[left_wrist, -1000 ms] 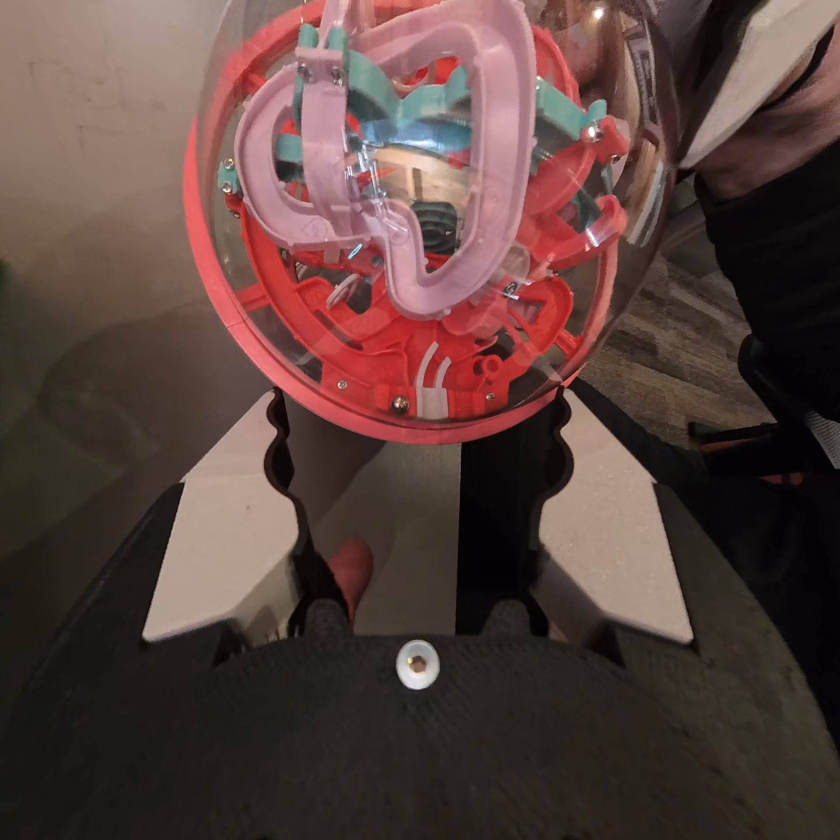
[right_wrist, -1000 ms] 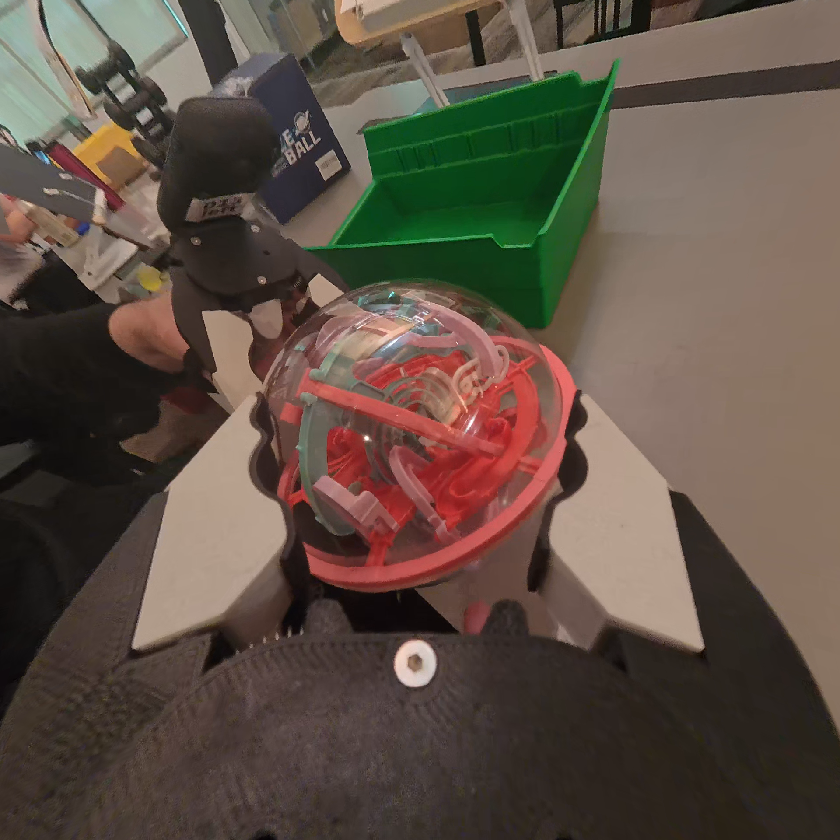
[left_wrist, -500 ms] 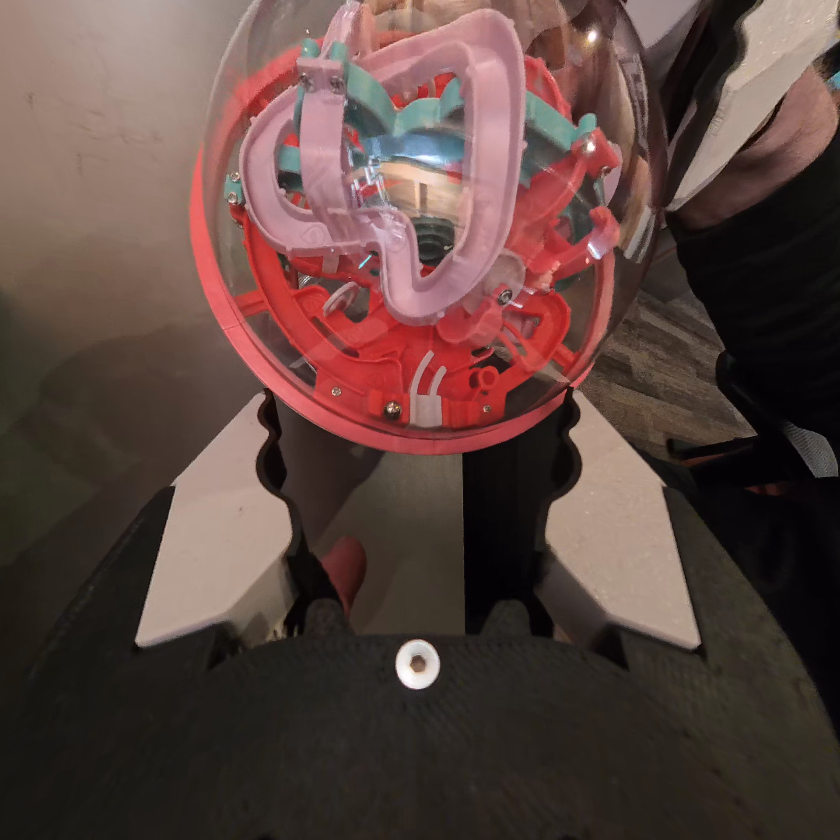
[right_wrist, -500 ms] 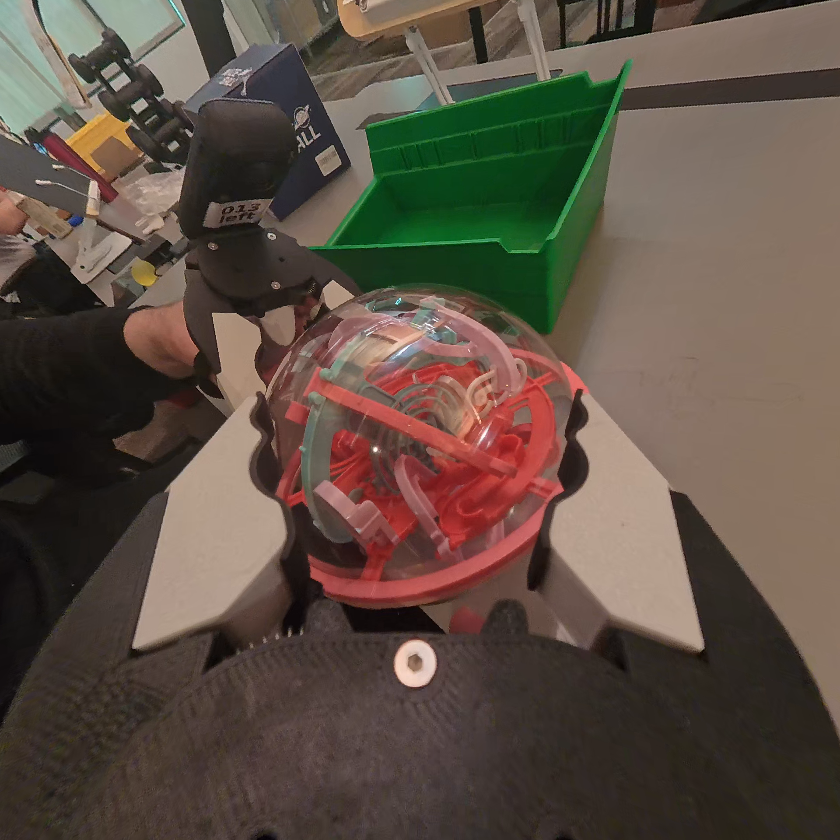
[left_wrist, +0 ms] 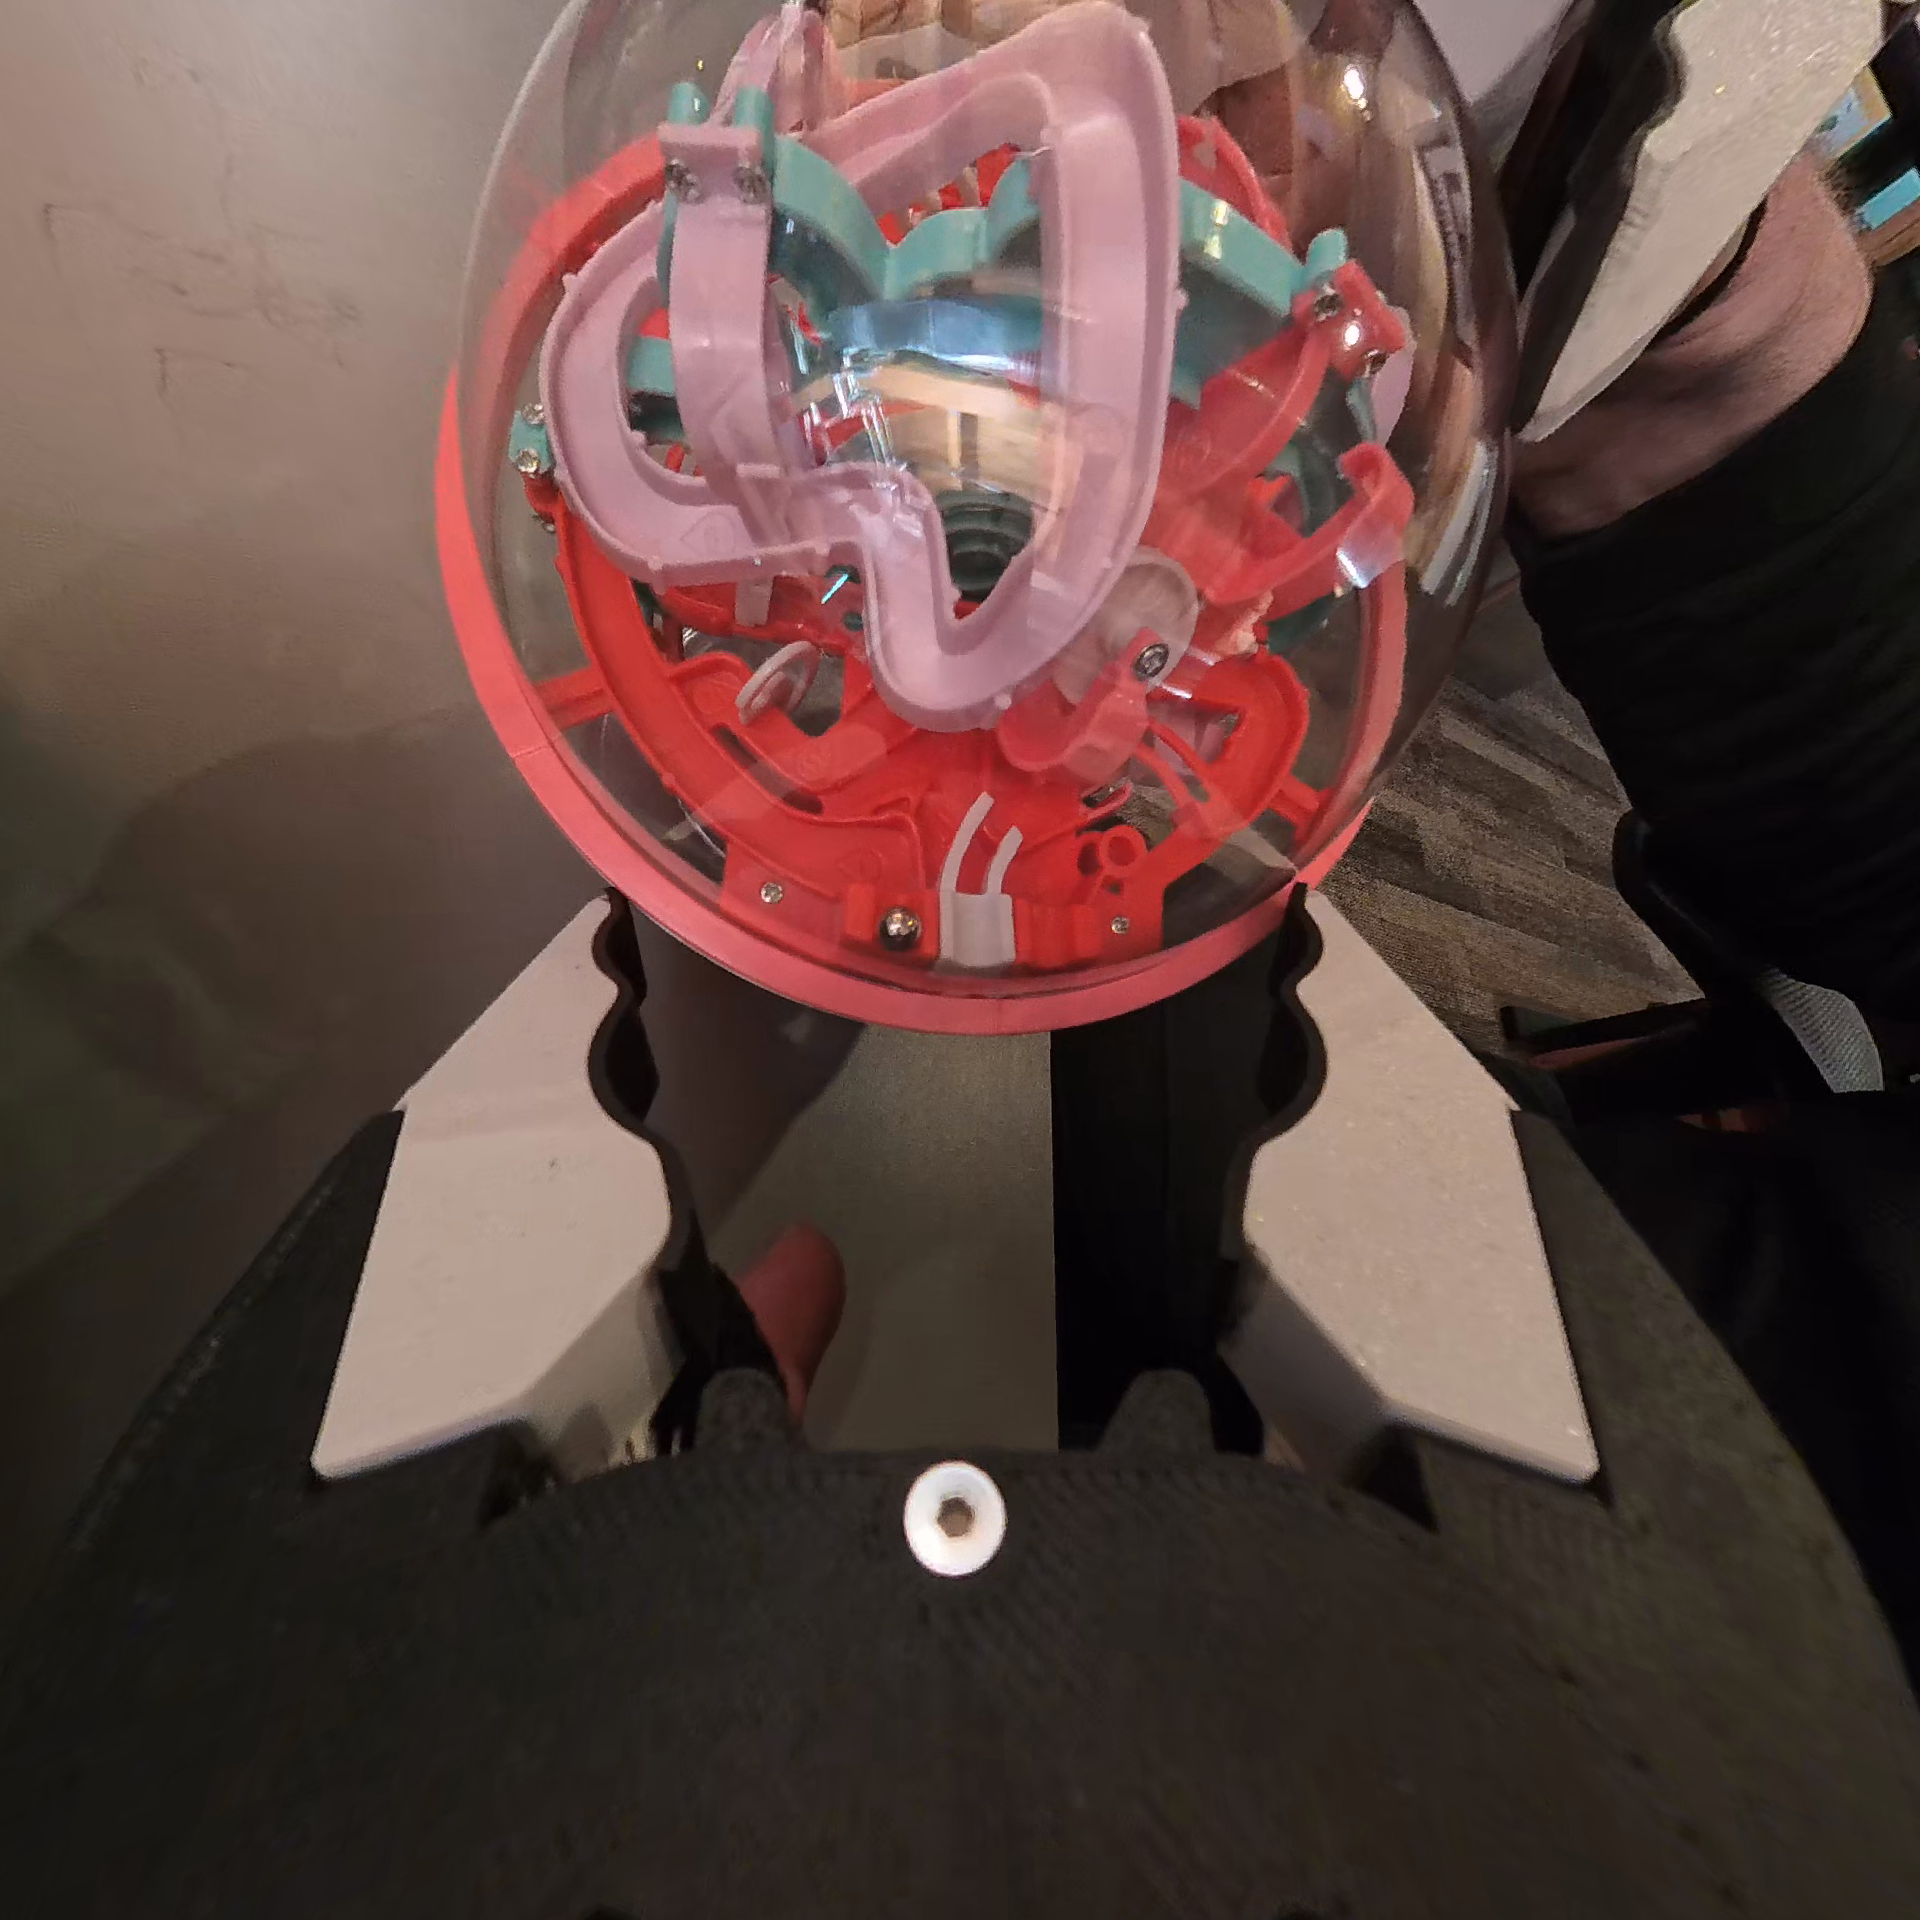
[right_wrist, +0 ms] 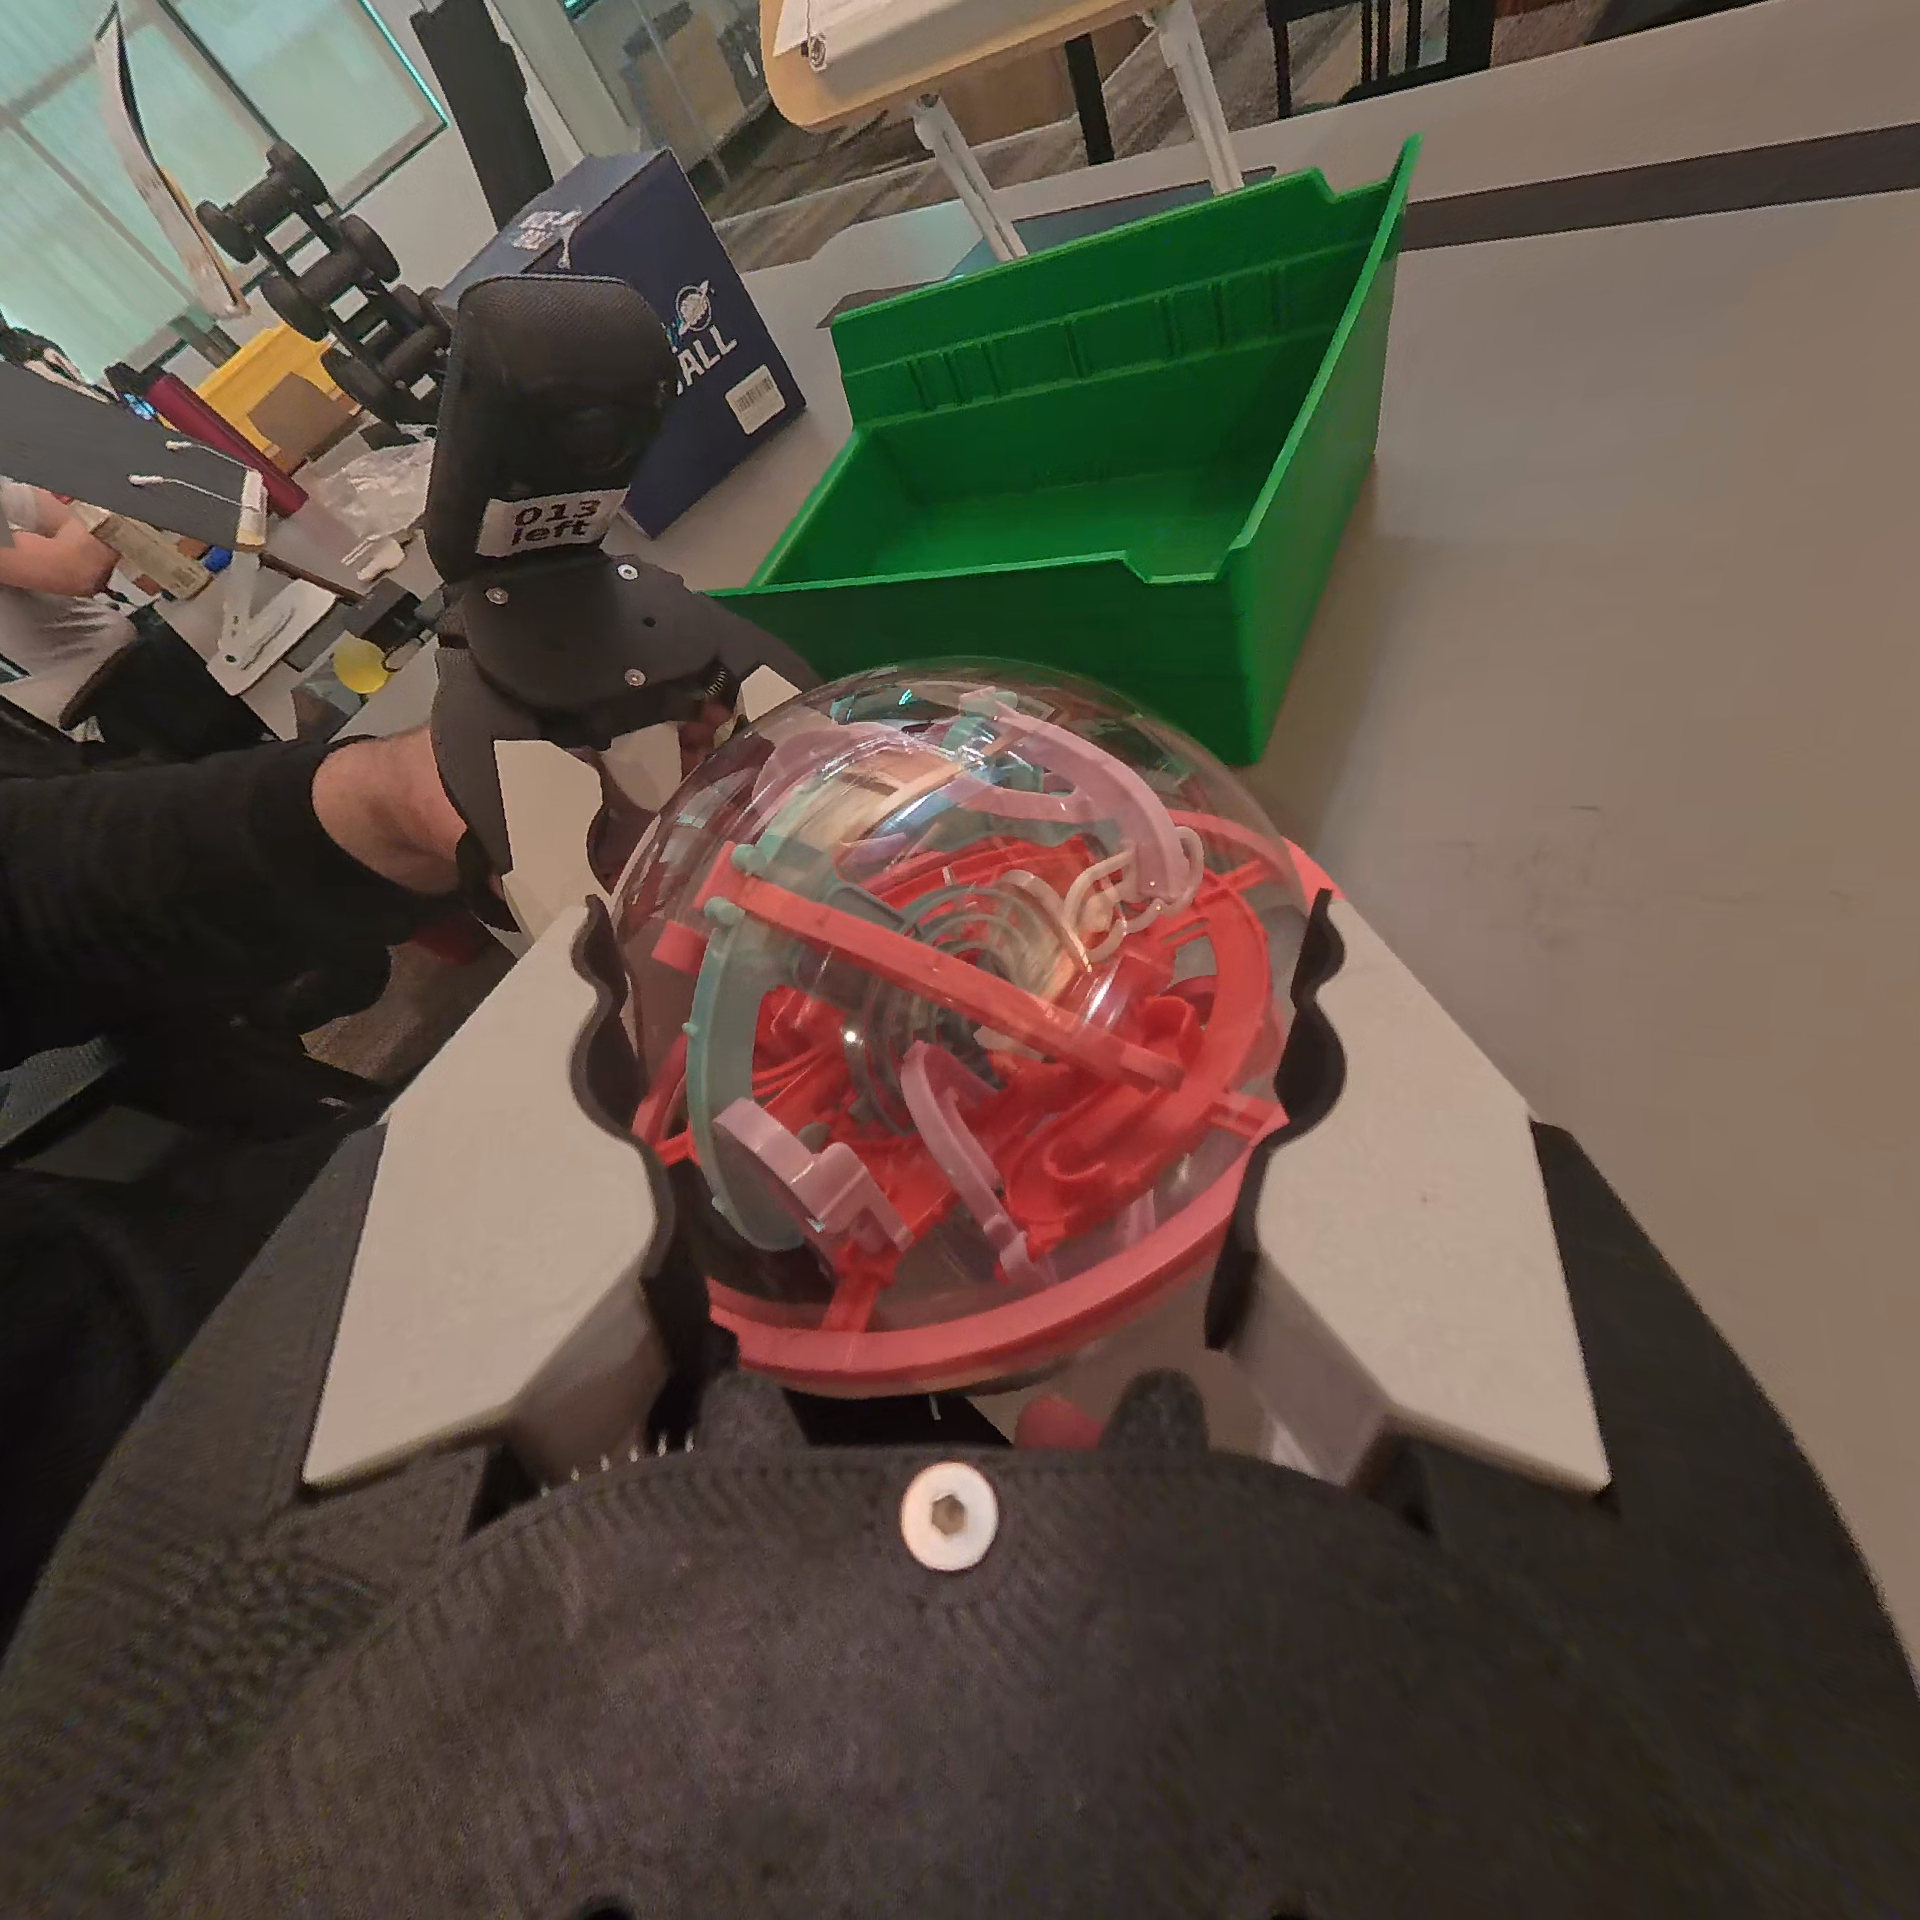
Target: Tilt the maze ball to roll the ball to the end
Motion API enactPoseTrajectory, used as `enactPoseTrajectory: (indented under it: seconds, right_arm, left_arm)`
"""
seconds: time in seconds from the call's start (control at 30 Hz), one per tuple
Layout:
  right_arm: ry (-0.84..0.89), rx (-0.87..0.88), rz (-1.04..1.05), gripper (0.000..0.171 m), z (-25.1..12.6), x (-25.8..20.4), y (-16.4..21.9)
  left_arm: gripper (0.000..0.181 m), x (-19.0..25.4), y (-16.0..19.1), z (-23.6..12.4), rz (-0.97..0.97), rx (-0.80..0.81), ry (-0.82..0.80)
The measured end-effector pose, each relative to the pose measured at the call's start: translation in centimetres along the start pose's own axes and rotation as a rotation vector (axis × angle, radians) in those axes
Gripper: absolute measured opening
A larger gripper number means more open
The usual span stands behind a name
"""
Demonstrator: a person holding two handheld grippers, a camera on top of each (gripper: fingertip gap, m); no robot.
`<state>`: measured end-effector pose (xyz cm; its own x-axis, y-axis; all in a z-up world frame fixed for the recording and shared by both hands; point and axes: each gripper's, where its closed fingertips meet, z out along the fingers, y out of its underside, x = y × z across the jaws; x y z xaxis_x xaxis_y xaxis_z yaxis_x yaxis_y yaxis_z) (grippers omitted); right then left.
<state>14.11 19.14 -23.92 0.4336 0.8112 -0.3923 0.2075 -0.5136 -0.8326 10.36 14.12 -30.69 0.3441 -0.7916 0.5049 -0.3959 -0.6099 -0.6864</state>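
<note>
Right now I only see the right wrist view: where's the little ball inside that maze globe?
Observer: The small metal ball sits at the maze ball's edge nearest the left gripper, beside a white piece.
Operator: On a red track?
Observer: Yes, in a red pocket just inside the pink rim.
Operator: Is the left gripper squeezing the globe?
Observer: Its tips sit at the rim on either side; actual pressure I cannot tell.
</note>
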Motion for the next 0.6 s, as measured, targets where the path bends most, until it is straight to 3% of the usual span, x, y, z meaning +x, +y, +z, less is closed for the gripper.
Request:
enactPoseTrajectory:
  seconds: [0.6]
  right_arm:
    - [-0.03,0.04,0.059,0.123,-0.26,0.2,-0.08]
  left_arm:
    - [0.118,0.17,-0.17,-0.2,-0.002,0.0,-0.003]
